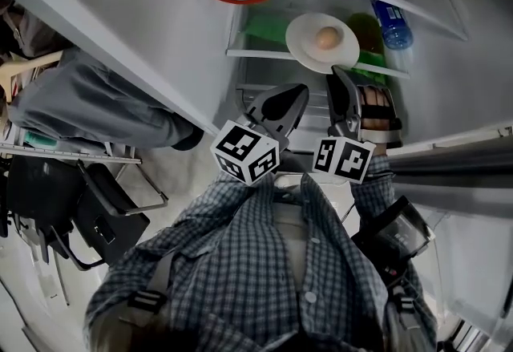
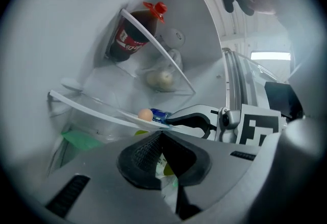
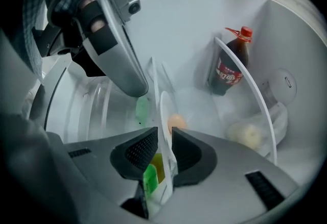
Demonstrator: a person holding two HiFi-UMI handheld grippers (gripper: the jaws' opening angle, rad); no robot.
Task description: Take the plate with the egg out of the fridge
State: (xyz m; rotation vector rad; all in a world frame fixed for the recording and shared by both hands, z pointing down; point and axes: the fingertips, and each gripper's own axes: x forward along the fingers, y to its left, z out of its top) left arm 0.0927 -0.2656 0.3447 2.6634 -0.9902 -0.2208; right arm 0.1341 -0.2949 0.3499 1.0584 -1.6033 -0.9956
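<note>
Our right gripper (image 3: 164, 139) has its jaws pinched shut on the near rim of the plate (image 3: 164, 108), which we see edge-on between the pads, with the egg (image 3: 177, 121) just beyond them. From the head view the plate (image 1: 309, 54) sits at the front edge of the fridge's glass shelf (image 1: 256, 54), with the egg near its middle. Our left gripper (image 2: 161, 139) is just beside the right one, short of the shelf. Its jaws are closed tip to tip and hold nothing. A cola bottle (image 3: 230, 70) stands at the back behind a rail, and a blue bottle (image 1: 390, 22) lies right of the plate.
</note>
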